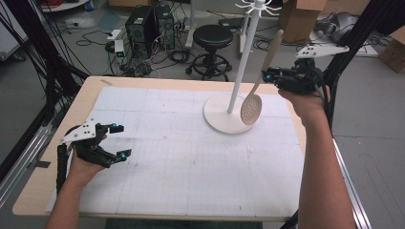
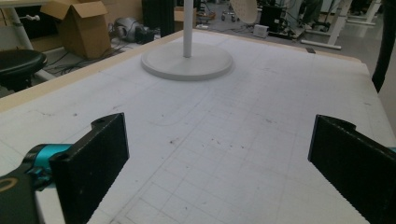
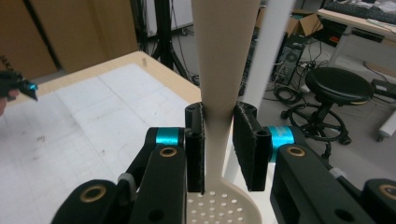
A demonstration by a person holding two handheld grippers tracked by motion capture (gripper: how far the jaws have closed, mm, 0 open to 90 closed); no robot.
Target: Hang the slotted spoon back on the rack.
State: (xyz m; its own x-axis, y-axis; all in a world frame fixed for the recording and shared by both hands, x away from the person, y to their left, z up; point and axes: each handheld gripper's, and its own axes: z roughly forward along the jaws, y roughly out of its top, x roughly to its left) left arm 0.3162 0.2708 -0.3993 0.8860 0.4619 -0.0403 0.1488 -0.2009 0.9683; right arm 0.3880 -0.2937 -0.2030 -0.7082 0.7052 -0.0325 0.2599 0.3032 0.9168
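A beige slotted spoon (image 1: 261, 78) hangs tilted in the air at the table's far right, its perforated bowl (image 1: 251, 109) low over the stand's base. My right gripper (image 1: 268, 75) is shut on its handle (image 3: 219, 84), with the holed bowl (image 3: 219, 207) below the jaws. A white hook stand (image 1: 244, 52) rises from a round base (image 1: 224, 117) just left of the spoon; in the left gripper view the base (image 2: 187, 63) lies far ahead. My left gripper (image 1: 120, 141) stands open and holds nothing at the table's left side, close over the mat (image 2: 224, 140).
A white gridded mat (image 1: 191, 157) covers most of the wooden table (image 1: 90, 88). A black stool (image 1: 212, 40), computer towers (image 1: 148, 24) and cables stand on the floor beyond the far edge. Cardboard boxes (image 1: 298, 16) sit at the back right. Black frame posts flank the table.
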